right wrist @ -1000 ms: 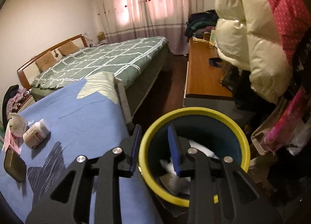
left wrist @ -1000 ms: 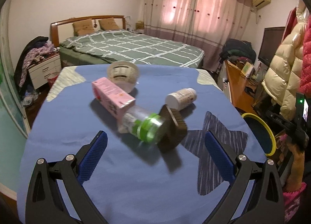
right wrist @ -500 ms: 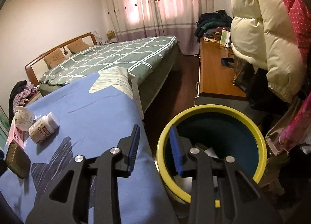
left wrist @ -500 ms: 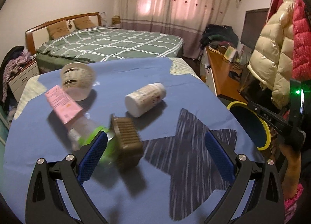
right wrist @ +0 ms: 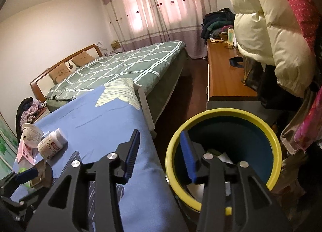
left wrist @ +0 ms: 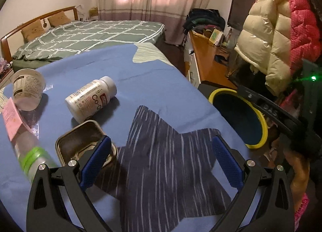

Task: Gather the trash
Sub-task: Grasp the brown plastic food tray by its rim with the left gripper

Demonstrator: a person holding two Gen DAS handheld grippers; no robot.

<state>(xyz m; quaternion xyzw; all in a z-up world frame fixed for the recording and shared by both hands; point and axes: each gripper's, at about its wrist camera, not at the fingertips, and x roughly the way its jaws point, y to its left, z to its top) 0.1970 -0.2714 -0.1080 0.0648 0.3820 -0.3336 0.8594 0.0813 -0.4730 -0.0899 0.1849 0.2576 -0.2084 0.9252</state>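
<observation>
Your left gripper [left wrist: 161,158] has its fingers spread wide w/ nothing between; the tin [left wrist: 85,143] lies on the table just beside its left finger, near the pill bottle [left wrist: 91,99]. Centre on the tin before closing. Right gripper [right wrist: 161,151], fingers just been opening, empty, straddles the bin [right wrist: 221,143] rim; keep it clear.

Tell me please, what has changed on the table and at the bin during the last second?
The left gripper, open and empty, has swung rightward over the table, so the open tin now lies by its left finger. The right gripper at the yellow-rimmed bin has just been opening, nothing between its jaws. The pill bottle, paper cup and pink carton stayed put.
</observation>
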